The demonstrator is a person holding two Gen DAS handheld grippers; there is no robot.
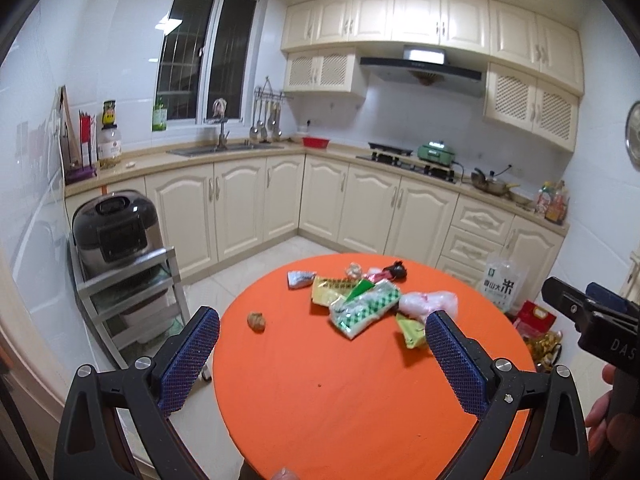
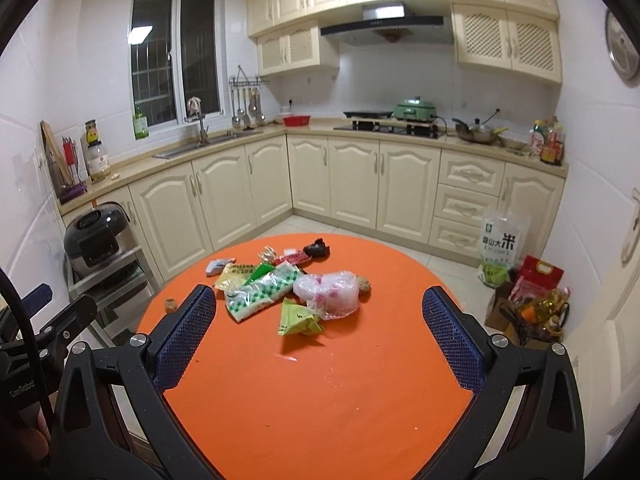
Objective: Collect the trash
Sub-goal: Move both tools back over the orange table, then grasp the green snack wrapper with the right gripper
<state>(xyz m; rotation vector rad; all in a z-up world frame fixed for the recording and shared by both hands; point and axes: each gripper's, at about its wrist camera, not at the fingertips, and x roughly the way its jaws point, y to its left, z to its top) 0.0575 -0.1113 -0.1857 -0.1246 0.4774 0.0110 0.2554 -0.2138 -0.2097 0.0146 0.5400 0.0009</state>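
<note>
Trash sits in a loose heap on the far half of the round orange worktop (image 1: 320,400), and no bin or bag to take it shows in either view, so settle where it goes before you lift anything. Both your grippers are released and empty: the left gripper (image 1: 322,354) and the right gripper (image 2: 320,334) each hang above the near part of the worktop with fingers spread wide.

Start at the near edge of the heap, I'd suggest. The yellow-green wrapper (image 2: 298,318) lies closest, ahead of your right fingers (image 2: 450,340) and apart from them. Just behind it the crumpled clear plastic bag (image 2: 328,290) touches the green-and-white checked packet (image 2: 262,290), which overlaps a yellow packet (image 1: 328,290). These are thin and slippery, so come in low and pinch a raised fold rather than a flat face.

The small brown lump (image 1: 257,322) lies alone, well apart from the heap, ahead of your left fingers (image 1: 188,360); take it separately. A dark crumpled piece (image 2: 317,249) waits at the far rim.
</note>
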